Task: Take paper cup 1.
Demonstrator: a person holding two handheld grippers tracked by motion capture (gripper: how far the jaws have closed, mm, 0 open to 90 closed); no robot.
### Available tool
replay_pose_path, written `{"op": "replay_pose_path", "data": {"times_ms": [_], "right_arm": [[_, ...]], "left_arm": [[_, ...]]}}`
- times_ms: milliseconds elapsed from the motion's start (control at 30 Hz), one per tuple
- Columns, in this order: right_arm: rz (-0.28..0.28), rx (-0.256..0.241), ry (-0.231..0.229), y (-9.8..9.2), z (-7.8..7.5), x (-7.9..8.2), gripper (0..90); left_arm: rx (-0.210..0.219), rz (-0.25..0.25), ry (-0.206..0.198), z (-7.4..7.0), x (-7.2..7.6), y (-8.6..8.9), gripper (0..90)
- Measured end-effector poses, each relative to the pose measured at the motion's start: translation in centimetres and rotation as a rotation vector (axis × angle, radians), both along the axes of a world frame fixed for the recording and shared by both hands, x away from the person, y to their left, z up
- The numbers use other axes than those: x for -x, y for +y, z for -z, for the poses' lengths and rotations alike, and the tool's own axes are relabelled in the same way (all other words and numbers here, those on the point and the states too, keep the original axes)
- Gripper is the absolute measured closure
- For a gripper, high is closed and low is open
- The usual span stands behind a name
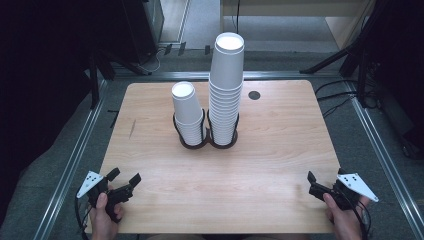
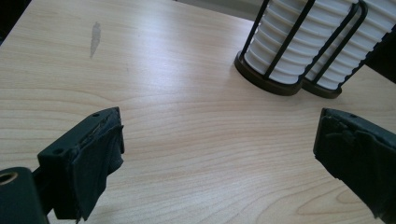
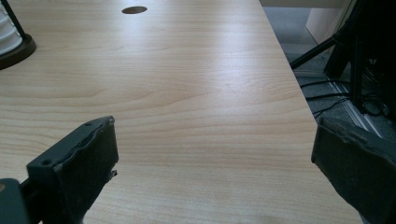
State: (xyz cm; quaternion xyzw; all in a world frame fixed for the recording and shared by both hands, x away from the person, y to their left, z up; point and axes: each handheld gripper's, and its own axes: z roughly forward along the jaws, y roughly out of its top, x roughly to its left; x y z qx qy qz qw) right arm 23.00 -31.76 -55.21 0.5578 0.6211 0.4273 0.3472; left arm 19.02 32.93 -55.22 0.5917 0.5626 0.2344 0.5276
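The cup stacks [image 2: 299,42] are cut off above the holder [image 2: 268,84].

Wooden table [image 1: 280,165] carries a black wire holder [image 1: 205,136] near its middle. Short cup stack [image 1: 187,112] sits in the holder's left ring, tall cup stack [image 1: 226,90] in its right ring, the two just beside each other. Left gripper [image 1: 124,176] well apart from the holder, toward the near left corner, jaws spread. Right gripper [image 1: 311,181] toward the near right corner.

bare table [image 1: 165,165] ahead; cup stacks [image 1: 226,95] block centre
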Motion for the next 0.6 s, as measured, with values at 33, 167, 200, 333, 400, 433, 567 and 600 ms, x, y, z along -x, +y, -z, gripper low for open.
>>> {"op": "replay_pose_path", "data": {"times_ms": [33,167,200,333,400,433,567,600], "right_arm": [[0.0,0.0,0.0,0.0,0.0,0.0,0.6],[0.006,-0.022,-0.005,-0.3,-0.1,0.0,0.6],[0.007,-0.025,-0.006,-0.3,-0.1,0.1,0.6],[0.0,-0.038,-0.007,-0.2,-0.4,0.1,0.7],[-0.011,-0.033,-0.015,0.2,-0.6,0.1,0.6],[-0.02,-0.036,-0.02,0.5,-0.8,0.1,0.6],[-0.027,-0.053,-0.032,1.4,-1.7,-0.1,0.7],[-0.031,-0.071,-0.033,1.8,-2.1,-0.3,0.7]], "left_arm": [[0.0,0.0,0.0,0.0,0.0,0.0,1.8],[-0.006,-0.01,0.0,-0.1,0.0,-0.1,1.8],[-0.012,-0.015,-0.004,-0.1,0.0,-0.2,1.8],[-0.052,-0.023,-0.005,-0.2,0.1,-0.6,1.8],[-0.057,-0.025,-0.002,-0.2,0.1,-0.7,1.8],[-0.061,-0.025,-0.003,-0.3,0.1,-0.7,1.8],[-0.068,-0.024,-0.002,-0.3,0.0,-0.9,1.9],[-0.068,-0.02,-0.003,-0.4,-0.1,-1.0,1.9]]}}
